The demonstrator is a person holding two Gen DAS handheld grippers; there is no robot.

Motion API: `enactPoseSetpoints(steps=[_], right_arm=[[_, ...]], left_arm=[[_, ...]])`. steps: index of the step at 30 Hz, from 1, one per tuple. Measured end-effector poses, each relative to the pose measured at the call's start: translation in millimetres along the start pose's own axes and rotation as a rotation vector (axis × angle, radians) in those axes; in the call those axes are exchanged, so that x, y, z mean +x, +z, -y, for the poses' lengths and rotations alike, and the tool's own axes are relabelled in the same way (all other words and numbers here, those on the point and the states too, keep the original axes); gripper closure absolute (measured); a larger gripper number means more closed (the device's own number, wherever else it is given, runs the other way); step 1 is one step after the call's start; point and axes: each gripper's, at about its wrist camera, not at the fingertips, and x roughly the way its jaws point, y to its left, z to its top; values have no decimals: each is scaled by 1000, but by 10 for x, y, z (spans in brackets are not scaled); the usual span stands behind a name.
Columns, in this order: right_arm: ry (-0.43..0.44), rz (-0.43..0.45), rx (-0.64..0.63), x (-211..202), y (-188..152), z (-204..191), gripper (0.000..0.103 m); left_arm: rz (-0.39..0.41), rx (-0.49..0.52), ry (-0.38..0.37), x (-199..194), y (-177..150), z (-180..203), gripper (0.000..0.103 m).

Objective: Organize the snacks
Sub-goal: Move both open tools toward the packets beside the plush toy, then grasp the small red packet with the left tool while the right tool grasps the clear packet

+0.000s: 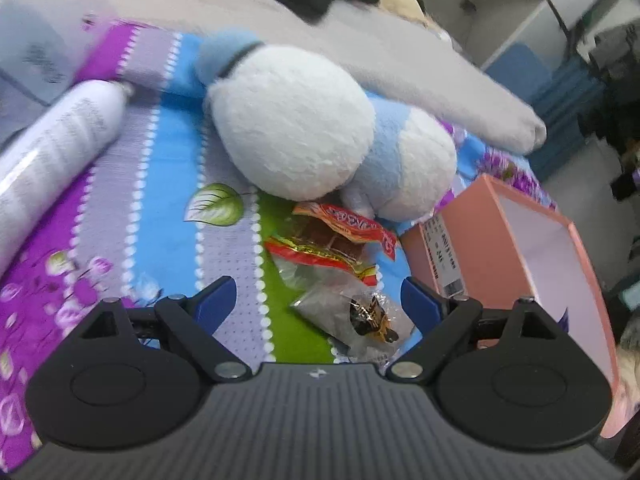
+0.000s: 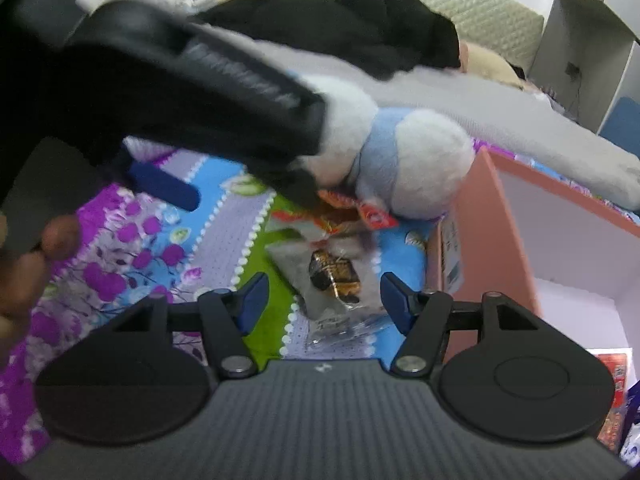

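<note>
Snack packets lie on a flowered bedsheet below a plush toy. Two red packets rest against the toy, and a clear packet with a dark, gold-wrapped sweet lies nearer. My left gripper hangs open just above them, the clear packet showing between its blue fingers with no pad touching it. In the right wrist view my right gripper is open over the same clear packet, which is untouched. The red packets lie beyond it. The left gripper reaches in from the upper left, blurred.
A white and blue plush toy sits right behind the snacks. An open pink box stands to the right, its white inside holding a few packets. A white bottle lies at the left. A hand shows at the left edge.
</note>
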Motion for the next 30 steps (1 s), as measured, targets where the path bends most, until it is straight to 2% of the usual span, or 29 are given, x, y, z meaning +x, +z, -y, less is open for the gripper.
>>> enactPoseSetpoints(steps=[3, 7, 10, 12, 14, 15, 16, 20, 22, 26, 30], right_arm=[[-35, -21, -39, 173, -26, -79, 39], [-78, -30, -109, 348, -92, -118, 39], [-85, -31, -128, 435, -160, -116, 37], [-79, -29, -118, 446, -184, -100, 37], [-64, -32, -93, 434, -191, -66, 40], [-57, -35, -80, 433, -182, -43, 45], [-58, -40, -74, 428, -176, -25, 51], [-53, -55, -58, 412, -146, 12, 55], [-54, -53, -69, 392, -125, -13, 64], [-56, -49, -78, 331, -114, -60, 66], [-53, -48, -88, 214, -161, -135, 72]], left_arm=[[-40, 49, -14, 183, 54, 35, 11], [-84, 174, -14, 383, 124, 145, 11], [-111, 259, 14, 538, 166, 205, 11], [-137, 287, 37, 653, 179, 221, 12], [-144, 288, 26, 725, 188, 215, 12], [-146, 284, 25, 743, 196, 215, 13], [-146, 283, 24, 754, 200, 222, 16], [-142, 261, 9, 747, 179, 250, 32], [-144, 248, -4, 729, 167, 256, 48], [-135, 250, -13, 643, 119, 294, 55], [-114, 234, -19, 531, 63, 330, 68]])
